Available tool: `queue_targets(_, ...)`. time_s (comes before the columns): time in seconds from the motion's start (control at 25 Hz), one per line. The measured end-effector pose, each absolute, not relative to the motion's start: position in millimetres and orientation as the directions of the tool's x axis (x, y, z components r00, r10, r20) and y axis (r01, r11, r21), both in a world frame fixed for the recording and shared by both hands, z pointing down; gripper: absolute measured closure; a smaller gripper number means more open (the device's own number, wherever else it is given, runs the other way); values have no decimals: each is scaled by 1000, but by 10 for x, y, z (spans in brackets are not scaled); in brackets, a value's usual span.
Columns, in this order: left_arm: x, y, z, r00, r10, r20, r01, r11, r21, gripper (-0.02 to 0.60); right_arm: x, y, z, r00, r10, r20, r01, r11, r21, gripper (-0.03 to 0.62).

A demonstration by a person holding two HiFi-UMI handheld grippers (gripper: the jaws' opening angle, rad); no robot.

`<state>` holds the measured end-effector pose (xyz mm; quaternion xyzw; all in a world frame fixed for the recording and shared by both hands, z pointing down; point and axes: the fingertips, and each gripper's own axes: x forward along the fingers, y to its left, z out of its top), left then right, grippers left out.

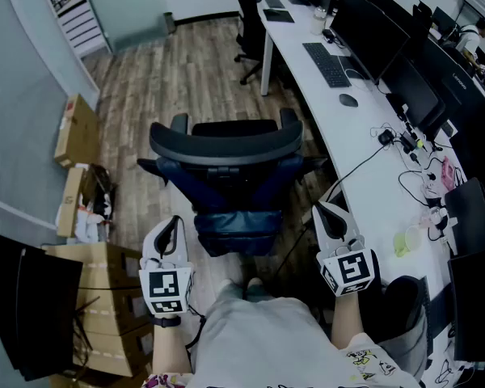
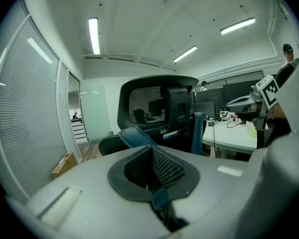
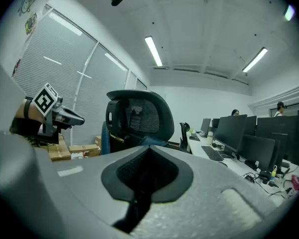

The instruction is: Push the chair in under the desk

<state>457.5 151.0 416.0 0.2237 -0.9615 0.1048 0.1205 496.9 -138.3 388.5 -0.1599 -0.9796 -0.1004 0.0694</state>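
Tongs status: both clenched, nothing between the jaws. Left gripper (image 1: 175,223) and right gripper (image 1: 322,210) are held side by side, well apart, tips directed at the chair (image 1: 226,164) just ahead. Chair location: on the wood floor (image 1: 170,63), beside the white desk (image 1: 291,39) and not under it. Its backrest faces the person, roughly centred between the two grippers.

The black, mesh-backed office chair (image 1: 226,176) stands upright, clear of the long white desk (image 1: 372,196). One armrest is near the desk's edge.
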Motion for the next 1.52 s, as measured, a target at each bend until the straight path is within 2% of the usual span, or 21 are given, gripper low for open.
queue_targets(0.24, 4706, 1541, 4158, -886, -384, 260, -434, 885, -171, 569, 5016, -1443, 3877, -943, 302, 142, 325, 926, 190, 591)
queue_targets(0.32, 4723, 1564, 4139, -892, -375, 254, -427, 882, -198, 543, 4985, -1440, 3855, -941, 310, 137, 334, 919, 212, 549)
queue_targets(0.6, 4682, 1718, 4103, -906, -347, 243, -410, 860, -303, 499, 4933, -1415, 3881, -923, 351, 158, 383, 878, 286, 475)
queue_targets(1.0, 4370, 1903, 4136, -896, -358, 264, -443, 762, -472, 422, 4714, -1332, 3909, -904, 376, 205, 428, 809, 403, 403)
queue_targets(1.28, 3985, 1974, 4164, -874, -388, 293, -486, 689, -537, 396, 4460, -1457, 4007, -902, 309, 303, 431, 711, 556, 370)
queue_targets(1.52, 3663, 2002, 4280, -863, -374, 338, -502, 578, -643, 361, 4277, -1627, 4101, -898, 259, 356, 432, 674, 599, 340)
